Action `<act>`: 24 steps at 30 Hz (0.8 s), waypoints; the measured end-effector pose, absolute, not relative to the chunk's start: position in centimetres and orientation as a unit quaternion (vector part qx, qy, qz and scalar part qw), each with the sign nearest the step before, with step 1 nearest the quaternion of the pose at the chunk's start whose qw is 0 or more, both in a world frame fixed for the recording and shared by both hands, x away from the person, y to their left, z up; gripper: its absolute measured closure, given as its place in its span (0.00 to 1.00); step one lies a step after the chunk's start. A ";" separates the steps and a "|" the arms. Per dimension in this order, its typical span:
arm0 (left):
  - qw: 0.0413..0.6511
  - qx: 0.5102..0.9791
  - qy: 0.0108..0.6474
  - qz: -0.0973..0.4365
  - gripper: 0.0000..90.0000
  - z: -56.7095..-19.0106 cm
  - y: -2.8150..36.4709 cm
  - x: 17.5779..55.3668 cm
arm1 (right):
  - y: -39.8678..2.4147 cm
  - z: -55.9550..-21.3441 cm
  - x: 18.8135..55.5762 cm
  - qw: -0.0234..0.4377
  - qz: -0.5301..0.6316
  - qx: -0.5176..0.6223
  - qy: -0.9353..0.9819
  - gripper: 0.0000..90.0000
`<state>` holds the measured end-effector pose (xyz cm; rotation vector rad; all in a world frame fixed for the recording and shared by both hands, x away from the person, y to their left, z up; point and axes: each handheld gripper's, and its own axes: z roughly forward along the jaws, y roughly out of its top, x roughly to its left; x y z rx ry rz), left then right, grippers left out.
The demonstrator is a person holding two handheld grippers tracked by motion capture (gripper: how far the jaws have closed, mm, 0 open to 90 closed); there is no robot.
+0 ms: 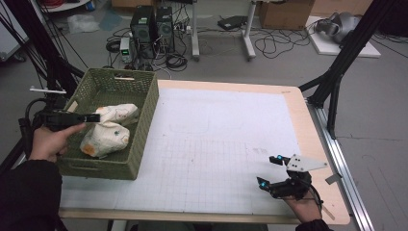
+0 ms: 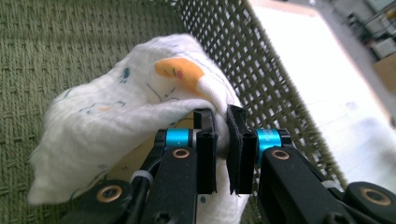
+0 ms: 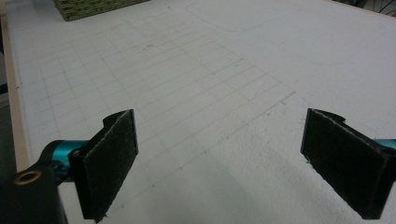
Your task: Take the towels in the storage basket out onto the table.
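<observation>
Left gripper view: left gripper (image 2: 221, 140) on cloth (image 2: 140, 112)

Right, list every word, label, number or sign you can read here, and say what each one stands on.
No readable text anywhere.
White cloth pinched in the left gripper: printed orange and blue drawings, no letters.
White mat on the table: pencilled grid and outlines, no numbers.
Computer towers and cardboard box on the floor: any labels too small to read.

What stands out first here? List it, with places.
A green basket sits at the table's left edge with two white printed cloths inside. The left tongs are shut on one cloth; the other cloth lies nearer. The right tongs rest open at the near right corner.
</observation>
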<state>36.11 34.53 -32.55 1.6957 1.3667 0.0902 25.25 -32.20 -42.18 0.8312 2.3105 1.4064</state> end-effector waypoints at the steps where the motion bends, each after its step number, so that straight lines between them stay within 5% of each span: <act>1: 0.467 0.686 0.556 0.036 0.92 -32.5 34.7 36.0 | -32.2 -42.2 25.3 0.156 0.491 0.291 0.806 0.11; 24: 0.569 0.610 0.551 0.003 0.92 -30.5 36.3 35.7 | -32.1 -42.4 25.5 0.152 0.490 0.288 0.808 0.11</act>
